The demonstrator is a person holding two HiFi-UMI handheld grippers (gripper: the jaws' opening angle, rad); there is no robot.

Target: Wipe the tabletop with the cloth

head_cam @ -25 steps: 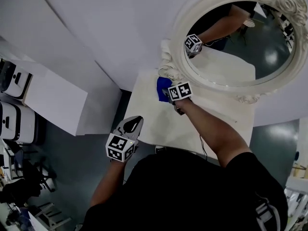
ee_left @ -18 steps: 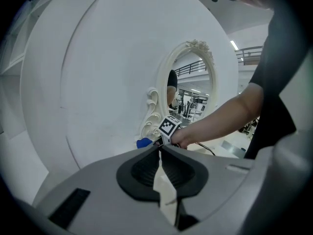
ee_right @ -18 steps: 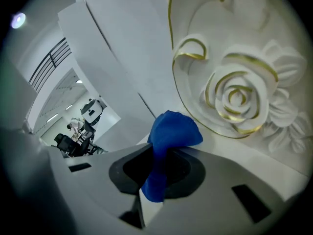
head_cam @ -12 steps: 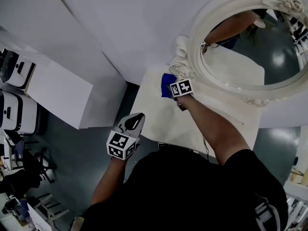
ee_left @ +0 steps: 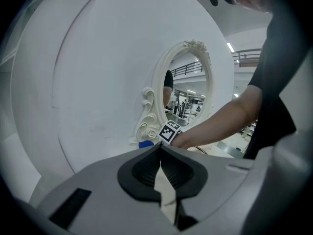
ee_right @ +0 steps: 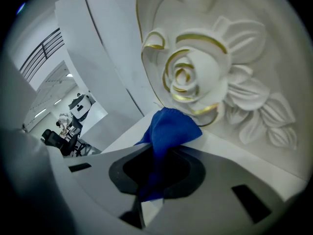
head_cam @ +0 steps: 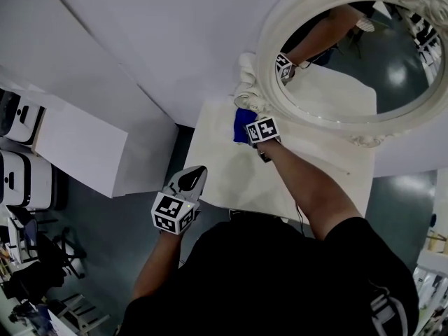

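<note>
The right gripper (head_cam: 246, 137) pinched the cloth (head_cam: 241, 124) at the tabletop's (head_cam: 227, 180) 11 o'clock corner; most of the surface was likely left to wipe. The left gripper (head_cam: 194, 173), jaws pressed together, hung at 7 o'clock.

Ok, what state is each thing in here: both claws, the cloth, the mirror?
Cloth: bunched, down at the far corner of the tabletop, beside the mirror frame.
Right claw: shut on the cloth.
Left claw: shut, empty, held away from the cloth.
Mirror: standing at the tabletop's back, reflecting the right arm.
</note>
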